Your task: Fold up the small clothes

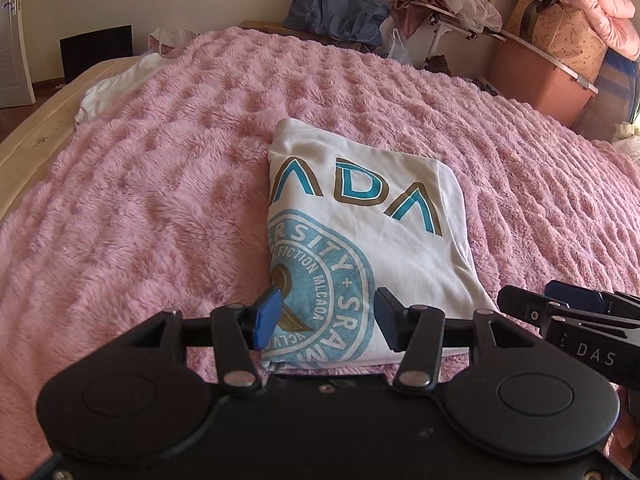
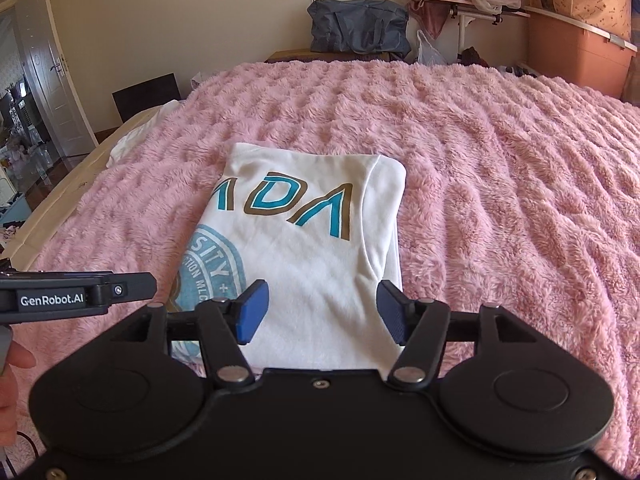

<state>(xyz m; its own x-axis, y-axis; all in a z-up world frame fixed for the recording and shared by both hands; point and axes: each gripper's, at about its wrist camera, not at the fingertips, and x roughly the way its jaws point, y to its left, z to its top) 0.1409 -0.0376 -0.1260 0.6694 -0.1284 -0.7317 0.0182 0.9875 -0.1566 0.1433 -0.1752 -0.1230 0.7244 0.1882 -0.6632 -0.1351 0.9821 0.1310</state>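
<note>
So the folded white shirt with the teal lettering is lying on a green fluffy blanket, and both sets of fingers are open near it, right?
Not quite: the fluffy blanket is pink, not green, as both wrist views show. The rest holds: the folded white shirt lies on it, with the left gripper and right gripper open near it.

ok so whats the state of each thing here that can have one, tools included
white printed t-shirt: folded into a compact rectangle, lying flat on the blanket
left tool: open, holding nothing, fingers over the shirt's near edge
right tool: open, holding nothing, fingers over the shirt's near edge
fluffy pink blanket: spread over the bed
second white garment: unfolded, crumpled at the blanket's far left edge
white door: open
</note>
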